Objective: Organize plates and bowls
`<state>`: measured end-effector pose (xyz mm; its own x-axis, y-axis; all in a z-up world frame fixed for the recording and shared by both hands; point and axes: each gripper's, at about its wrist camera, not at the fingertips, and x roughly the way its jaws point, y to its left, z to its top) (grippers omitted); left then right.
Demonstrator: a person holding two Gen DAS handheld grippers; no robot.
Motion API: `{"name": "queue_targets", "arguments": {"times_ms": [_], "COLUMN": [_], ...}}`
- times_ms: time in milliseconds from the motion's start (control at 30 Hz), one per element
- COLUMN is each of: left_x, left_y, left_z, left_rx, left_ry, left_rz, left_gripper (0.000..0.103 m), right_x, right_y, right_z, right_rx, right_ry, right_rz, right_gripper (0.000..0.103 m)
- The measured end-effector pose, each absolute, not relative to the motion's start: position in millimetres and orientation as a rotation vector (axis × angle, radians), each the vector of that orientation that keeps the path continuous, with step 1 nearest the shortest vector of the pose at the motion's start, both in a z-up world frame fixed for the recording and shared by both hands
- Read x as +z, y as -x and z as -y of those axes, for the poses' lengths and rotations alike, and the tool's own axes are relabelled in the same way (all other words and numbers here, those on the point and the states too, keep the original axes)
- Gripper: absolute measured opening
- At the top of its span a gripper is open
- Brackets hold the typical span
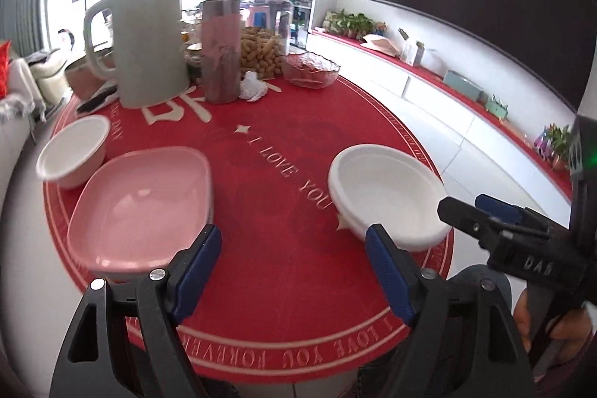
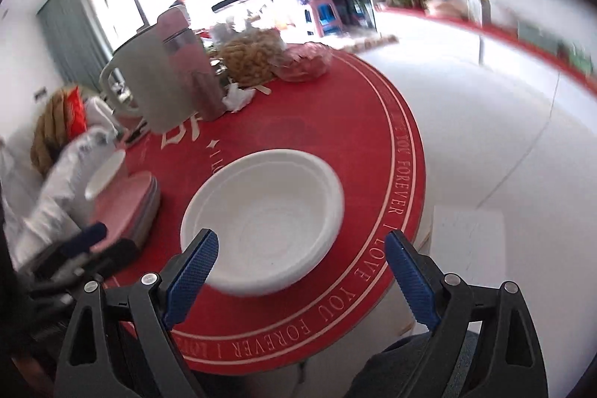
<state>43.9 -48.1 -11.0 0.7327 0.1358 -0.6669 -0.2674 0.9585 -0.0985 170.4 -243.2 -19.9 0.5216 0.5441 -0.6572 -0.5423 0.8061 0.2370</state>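
Note:
A large white bowl [image 1: 388,194] [image 2: 265,221] sits near the right edge of the round red table [image 1: 283,286]. A pink square plate [image 1: 141,204] [image 2: 125,200] lies at the left, with a smaller white bowl [image 1: 72,150] [image 2: 104,174] just behind it. My left gripper [image 1: 294,271] is open and empty above the table's front, between the pink plate and the large bowl. My right gripper [image 2: 302,271] is open and empty, hovering at the large bowl's near rim; it also shows in the left wrist view [image 1: 481,211].
At the table's back stand a grey-green pitcher [image 1: 145,40], a pink thermos [image 1: 222,36], a jar of peanuts [image 1: 263,36], a glass dish [image 1: 309,68] and a crumpled tissue [image 1: 253,86]. A white floor [image 2: 485,122] lies to the right.

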Motion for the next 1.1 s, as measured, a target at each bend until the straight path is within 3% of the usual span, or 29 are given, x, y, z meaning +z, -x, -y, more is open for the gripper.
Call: {"name": "queue_targets", "arguments": {"times_ms": [333, 433, 567, 1100], "left_x": [-29.8, -31.5, -32.8, -28.3], "left_y": [-11.9, -8.6, -4.9, 6.7], "left_z": [22.0, 14.0, 9.4, -7.7], "left_rx": [0.302, 0.316, 0.327, 0.352], "left_ry": [0.286, 0.314, 0.327, 0.352], "left_rz": [-0.727, -0.724, -0.722, -0.694], "left_gripper": [0.083, 0.083, 0.083, 0.084], "right_x": [-33.9, -36.4, -37.7, -0.1], "right_y": [-145.9, -137.7, -135.8, -143.1], "right_z": [205.5, 193.6, 178.2, 171.4], "right_rx": [0.591, 0.552, 0.538, 0.577], "right_ry": [0.267, 0.369, 0.462, 0.397], "right_rz": [-0.663, -0.586, -0.516, -0.474], "right_gripper": [0.092, 0.101, 0.101, 0.101]}}
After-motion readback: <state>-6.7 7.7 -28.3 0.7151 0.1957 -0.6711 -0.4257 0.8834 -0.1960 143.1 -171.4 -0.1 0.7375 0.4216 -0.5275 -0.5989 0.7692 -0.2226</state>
